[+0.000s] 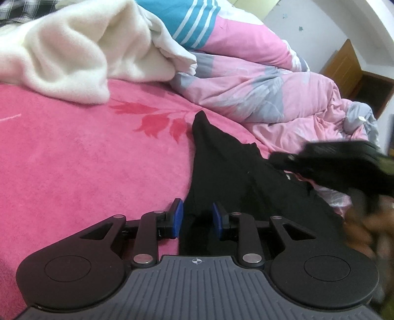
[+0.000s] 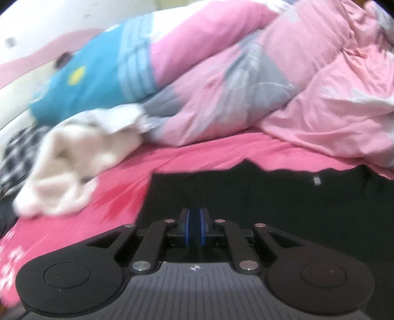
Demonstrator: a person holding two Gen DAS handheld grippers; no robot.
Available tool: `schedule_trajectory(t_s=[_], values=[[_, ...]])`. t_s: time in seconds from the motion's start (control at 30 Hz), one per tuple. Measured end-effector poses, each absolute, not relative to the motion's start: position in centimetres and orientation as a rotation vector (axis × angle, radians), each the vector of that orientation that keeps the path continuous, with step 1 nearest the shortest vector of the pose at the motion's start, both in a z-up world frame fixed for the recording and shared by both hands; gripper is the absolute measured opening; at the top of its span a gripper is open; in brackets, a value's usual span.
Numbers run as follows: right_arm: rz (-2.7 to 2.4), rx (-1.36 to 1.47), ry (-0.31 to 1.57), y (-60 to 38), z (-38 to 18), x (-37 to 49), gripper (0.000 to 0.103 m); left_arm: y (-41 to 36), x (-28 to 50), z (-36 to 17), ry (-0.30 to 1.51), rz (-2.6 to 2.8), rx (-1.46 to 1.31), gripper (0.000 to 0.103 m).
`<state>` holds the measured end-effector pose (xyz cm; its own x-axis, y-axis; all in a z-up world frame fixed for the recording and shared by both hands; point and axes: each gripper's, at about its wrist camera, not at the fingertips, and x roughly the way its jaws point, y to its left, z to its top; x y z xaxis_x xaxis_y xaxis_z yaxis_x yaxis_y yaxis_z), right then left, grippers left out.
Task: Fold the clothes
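A black garment (image 1: 221, 167) lies stretched on the pink bed sheet (image 1: 86, 152), narrowing to a point at its far end. My left gripper (image 1: 197, 216) is open, its blue pads (image 1: 177, 216) standing either side of the garment's near left edge, with black cloth between them. In the right wrist view the garment (image 2: 270, 201) spreads wide in front of my right gripper (image 2: 194, 221), whose pads are pressed together on a dark fold of it. Seen from the left wrist, the right gripper (image 1: 277, 158) is a blurred black shape over the garment's right side.
A white fleece garment (image 1: 69, 49) is heaped at the back left. A rumpled pink and grey quilt (image 1: 258, 93) runs along the far side and right. A blue striped cloth (image 1: 187, 22) lies behind it. Checked fabric (image 2: 17, 152) shows at the left edge. A blurred hand (image 1: 364, 226) is at the right.
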<state>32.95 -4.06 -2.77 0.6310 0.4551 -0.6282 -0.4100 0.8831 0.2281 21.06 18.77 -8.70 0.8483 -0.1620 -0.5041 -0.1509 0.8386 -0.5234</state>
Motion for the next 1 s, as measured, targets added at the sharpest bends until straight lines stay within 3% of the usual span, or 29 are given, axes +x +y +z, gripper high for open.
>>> schedule_trajectory(t_s=[0.13, 0.57, 0.7, 0.8, 0.9, 0.97, 1.0], values=[[0.423, 0.263, 0.832, -5.4, -4.9, 38.5, 0.017, 18.8, 21.1, -8.8, 0.569, -0.007, -0.584, 0.026], [0.444, 0.351, 0.877, -5.7, -7.0, 41.8, 0.018, 18.8, 21.1, -8.9, 0.568, -0.01, -0.585, 0.026], [0.455, 0.34, 0.858, -5.6, -6.6, 41.1, 0.004, 18.8, 21.1, -8.9, 0.567, -0.01, -0.588, 0.026], [0.457, 0.334, 0.843, -5.7, -6.2, 40.5, 0.003, 18.8, 21.1, -8.9, 0.567, -0.01, -0.589, 0.026], [0.459, 0.329, 0.829, -5.7, -5.8, 40.0, 0.007, 18.8, 21.1, -8.9, 0.568, -0.011, -0.588, 0.026], [0.46, 0.325, 0.819, -5.7, -5.5, 39.6, 0.022, 18.8, 21.1, -8.9, 0.567, -0.011, -0.588, 0.026], [0.462, 0.315, 0.82, -5.6, -5.6, 39.5, 0.041, 18.8, 21.1, -8.9, 0.567, -0.011, -0.588, 0.026]])
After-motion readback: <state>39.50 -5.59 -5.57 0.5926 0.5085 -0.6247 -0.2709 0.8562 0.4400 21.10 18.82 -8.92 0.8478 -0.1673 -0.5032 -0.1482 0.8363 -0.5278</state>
